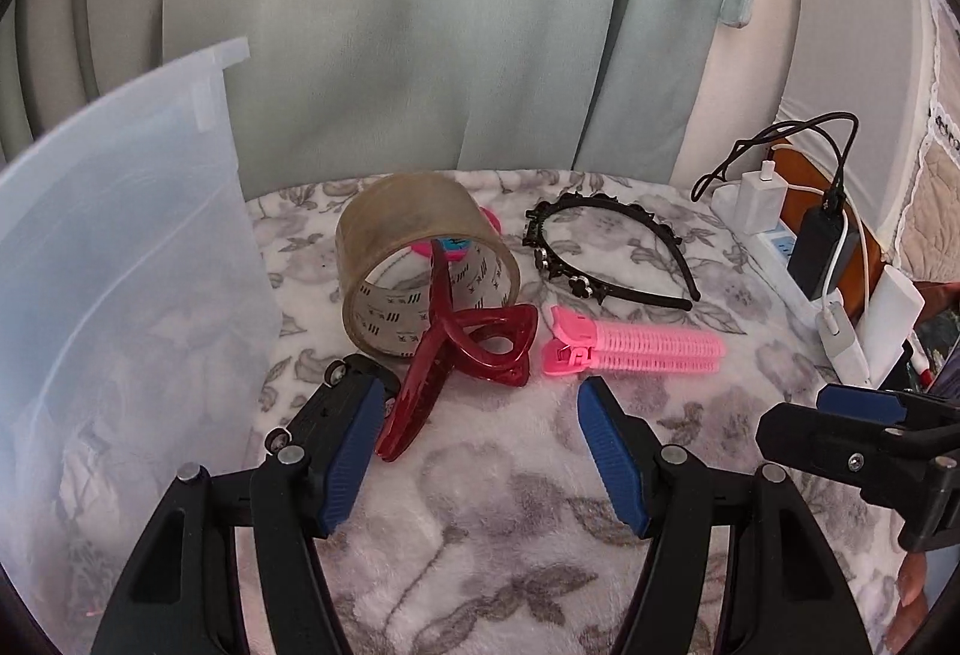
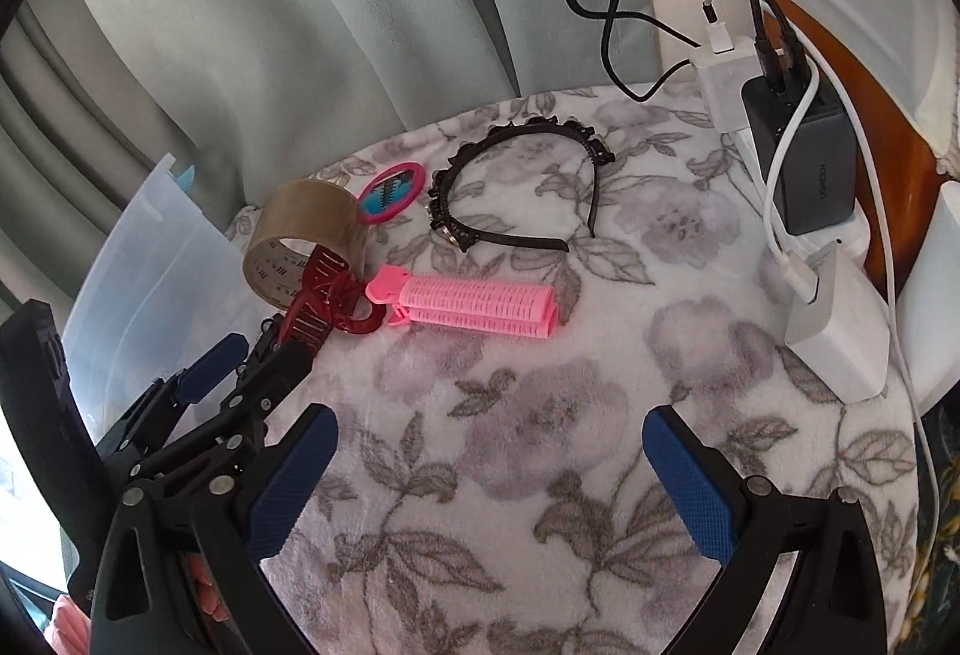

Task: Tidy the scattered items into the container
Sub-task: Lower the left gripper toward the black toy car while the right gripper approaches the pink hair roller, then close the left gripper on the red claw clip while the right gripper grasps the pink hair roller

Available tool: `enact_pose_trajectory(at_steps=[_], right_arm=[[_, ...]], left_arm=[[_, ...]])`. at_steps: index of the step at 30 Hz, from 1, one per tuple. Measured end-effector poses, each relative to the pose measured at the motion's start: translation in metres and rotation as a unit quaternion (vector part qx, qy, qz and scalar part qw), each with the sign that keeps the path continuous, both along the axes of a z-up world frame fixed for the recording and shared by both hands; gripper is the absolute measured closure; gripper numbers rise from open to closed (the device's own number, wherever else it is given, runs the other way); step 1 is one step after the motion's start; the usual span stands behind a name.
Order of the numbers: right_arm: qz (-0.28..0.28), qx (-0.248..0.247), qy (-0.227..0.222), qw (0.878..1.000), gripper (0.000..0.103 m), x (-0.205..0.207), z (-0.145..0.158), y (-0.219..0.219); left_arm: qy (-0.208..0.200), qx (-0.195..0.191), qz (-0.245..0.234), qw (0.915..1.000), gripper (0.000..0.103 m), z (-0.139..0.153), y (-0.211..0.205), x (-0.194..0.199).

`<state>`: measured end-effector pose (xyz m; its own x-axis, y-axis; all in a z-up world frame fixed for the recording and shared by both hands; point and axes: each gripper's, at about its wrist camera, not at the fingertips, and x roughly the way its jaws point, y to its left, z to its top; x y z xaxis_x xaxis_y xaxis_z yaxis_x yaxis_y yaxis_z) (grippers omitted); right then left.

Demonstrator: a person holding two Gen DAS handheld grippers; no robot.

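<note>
Scattered hair items are seen on a floral blanket (image 2: 540, 415): a red claw clip (image 1: 444, 355) leaning on a tape roll (image 1: 420, 259), with a pink roller clip (image 1: 636, 346) and black headband (image 1: 612, 259) beside. The translucent container (image 1: 120, 295) is set left. Both grippers, left (image 1: 480, 451) and right (image 2: 498, 481), are held open, empty.

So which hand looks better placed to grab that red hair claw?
Left, probably. The left gripper is open, with the red hair claw lying just ahead between its fingers; the right gripper faces bare blanket.
</note>
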<state>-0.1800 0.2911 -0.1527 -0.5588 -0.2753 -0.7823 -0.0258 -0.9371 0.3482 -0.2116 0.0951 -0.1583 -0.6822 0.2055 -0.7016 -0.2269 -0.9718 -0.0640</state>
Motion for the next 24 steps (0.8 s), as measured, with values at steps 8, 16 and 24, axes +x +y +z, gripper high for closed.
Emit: enact_pose_trajectory(at_steps=[8,16,24], right_arm=[[0.001,0.009,-0.015,1.0,0.0,-0.018,-0.016,0.0],[0.016,0.024,-0.01,1.0,0.0,-0.037,-0.022,-0.001],[0.044,0.044,0.007,0.998,0.001,-0.056,-0.026,0.002]], left_arm=[[-0.016,0.05,-0.003,0.9986,0.035,-0.013,-0.008,-0.005],[-0.023,0.07,-0.026,0.997,0.035,-0.014,-0.007,-0.005],[-0.055,0.05,-0.011,0.9972,0.036,-0.033,-0.012,-0.021]])
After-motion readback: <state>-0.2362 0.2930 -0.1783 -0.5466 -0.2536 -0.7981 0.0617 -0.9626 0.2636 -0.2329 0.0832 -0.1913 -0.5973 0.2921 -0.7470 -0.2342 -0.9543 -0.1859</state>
